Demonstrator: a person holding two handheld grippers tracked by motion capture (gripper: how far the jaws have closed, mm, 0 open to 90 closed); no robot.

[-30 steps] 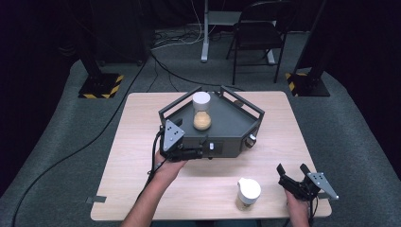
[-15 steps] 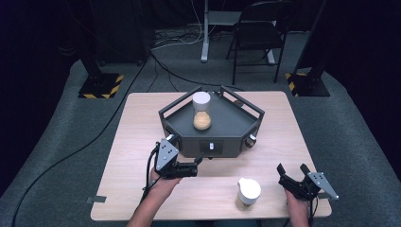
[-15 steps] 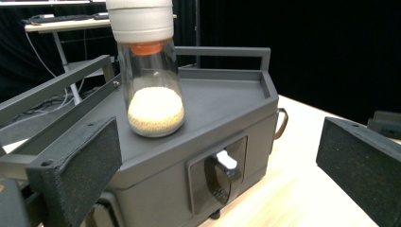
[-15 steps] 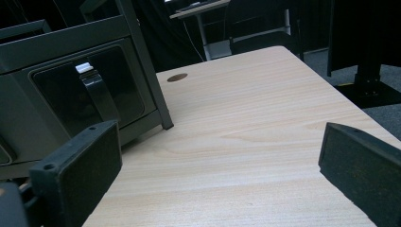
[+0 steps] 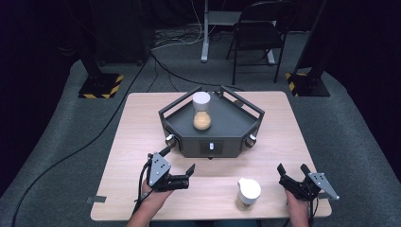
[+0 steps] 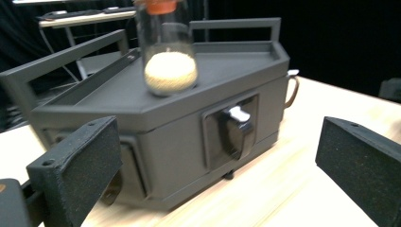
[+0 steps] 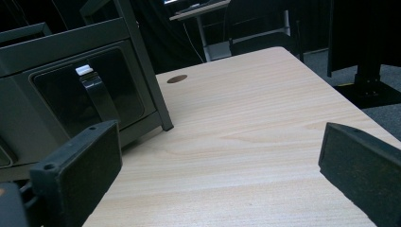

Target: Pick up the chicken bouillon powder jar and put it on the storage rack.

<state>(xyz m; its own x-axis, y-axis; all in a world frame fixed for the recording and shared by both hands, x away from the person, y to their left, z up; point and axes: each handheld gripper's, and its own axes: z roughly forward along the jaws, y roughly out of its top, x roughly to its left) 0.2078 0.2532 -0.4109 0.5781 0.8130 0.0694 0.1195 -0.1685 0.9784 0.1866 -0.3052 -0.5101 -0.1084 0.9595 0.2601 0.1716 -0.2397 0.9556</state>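
Note:
A dark angular tray-box [image 5: 222, 142] stands mid-table, with railings along its rim. On its deck is a clear jar [image 5: 202, 112] with a white lid and tan grains; in the left gripper view this jar [image 6: 169, 61] is blurred. A second white-lidded jar [image 5: 248, 194] stands near the table's front edge. My left gripper [image 5: 178, 160] is open and empty, a short way in front of the box's left front corner. It faces a front panel with a small white-tipped latch [image 6: 236, 124]. My right gripper [image 5: 293, 169] is open and empty at the front right, right of the second jar.
Round knobs [image 5: 169, 138] sit on the box's front corners. The wooden table [image 5: 283, 127] has bare wood right of the box. Behind it are a folding chair [image 5: 255, 38], stand bases with hazard tape [image 5: 101, 85] and cables on grey carpet.
My left gripper has drawn back from the box's front face toward the table's front edge. It stays open. The right gripper and both jars have not moved.

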